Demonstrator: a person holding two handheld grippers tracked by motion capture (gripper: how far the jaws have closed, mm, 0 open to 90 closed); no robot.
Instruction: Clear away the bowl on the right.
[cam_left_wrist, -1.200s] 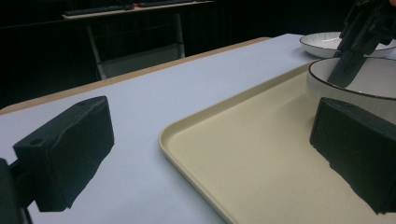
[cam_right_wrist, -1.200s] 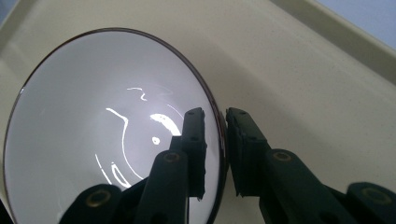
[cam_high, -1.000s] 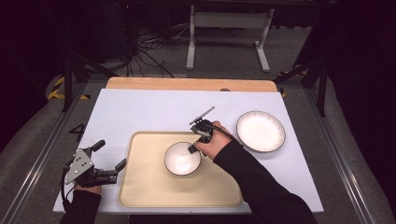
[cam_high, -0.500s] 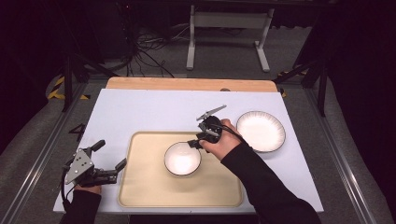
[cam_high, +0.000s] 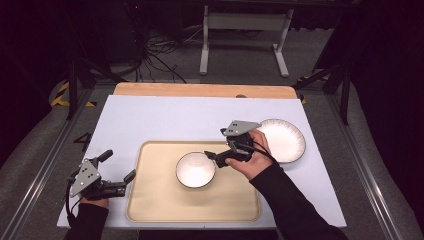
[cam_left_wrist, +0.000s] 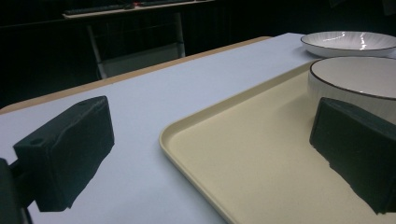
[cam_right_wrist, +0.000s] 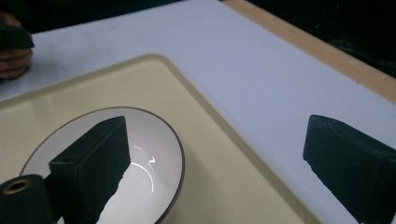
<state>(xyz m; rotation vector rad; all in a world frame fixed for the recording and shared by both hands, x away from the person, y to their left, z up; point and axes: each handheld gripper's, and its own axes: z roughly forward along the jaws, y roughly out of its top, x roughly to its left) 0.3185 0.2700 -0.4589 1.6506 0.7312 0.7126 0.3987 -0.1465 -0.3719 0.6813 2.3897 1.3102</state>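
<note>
A white bowl (cam_high: 195, 170) with a dark rim stands in a beige tray (cam_high: 160, 205), near its far middle. My right gripper (cam_high: 216, 145) hovers just right of the bowl, open, with nothing between its fingers. In the right gripper view, one jaw hangs over the bowl (cam_right_wrist: 154, 140) and the other over the white tabletop beyond the tray (cam_right_wrist: 93, 88). My left gripper (cam_high: 117, 166) is open and rests at the tray's left edge. In the left gripper view, its jaws straddle the tray's corner (cam_left_wrist: 261, 154), with the bowl (cam_left_wrist: 359, 74) farther off.
A white plate (cam_high: 282, 140) lies on the white tabletop right of the tray, close behind the right hand; it also appears in the left gripper view (cam_left_wrist: 345, 41). A wooden strip (cam_high: 200, 90) runs along the table's far edge. The hand on the left gripper (cam_right_wrist: 14, 51) shows in the right gripper view.
My right gripper has drawn back to the right from the bowl's far rim and stands a little higher. The bowl, plate and left gripper have stayed put.
</note>
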